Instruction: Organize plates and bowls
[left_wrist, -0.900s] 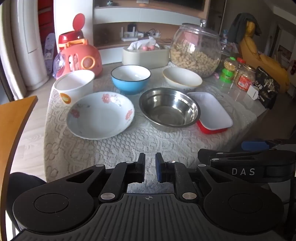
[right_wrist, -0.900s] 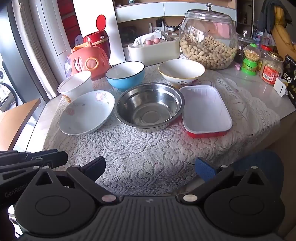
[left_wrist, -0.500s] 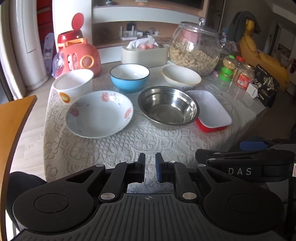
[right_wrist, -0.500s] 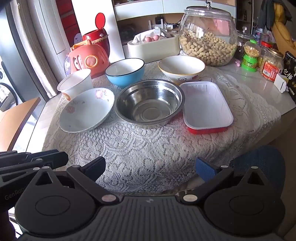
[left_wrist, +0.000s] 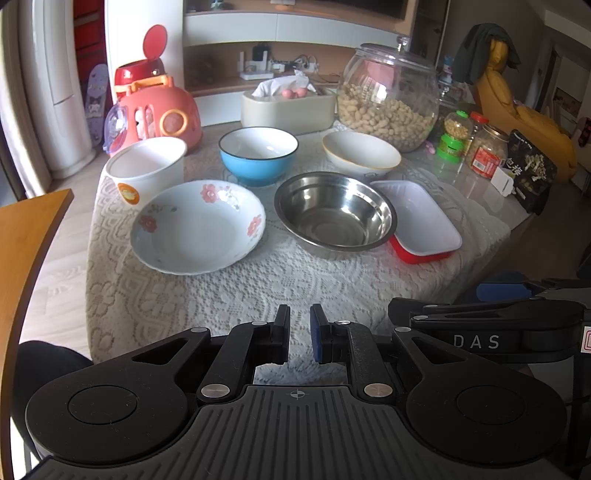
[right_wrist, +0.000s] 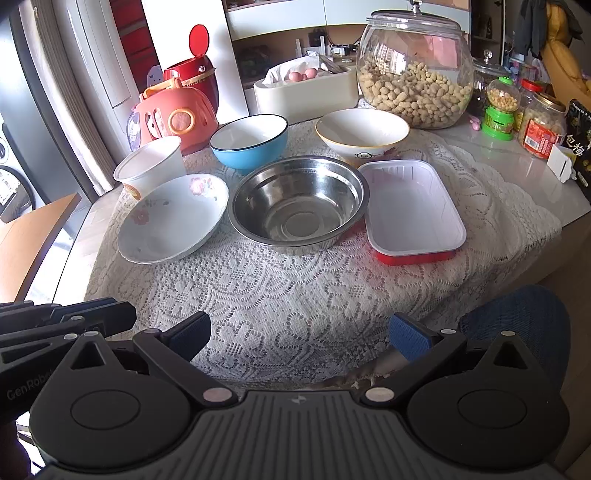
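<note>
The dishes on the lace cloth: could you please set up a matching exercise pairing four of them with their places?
Things:
1. flowered plate
2. steel bowl
3. blue bowl
4. red tray

Places, as seen from the wrist views:
A. back row, middle
B. front row, far right
C. front row, far left
D. front row, middle

Pairs: 1-C, 2-D, 3-A, 4-B.

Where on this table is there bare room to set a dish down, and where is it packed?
Free: the lace cloth strip along the near edge, in front of the floral plate, steel bowl and red tray. Also the bare tabletop right of the tray. Crowded: those three nearly touch, and the back row is full.
</note>
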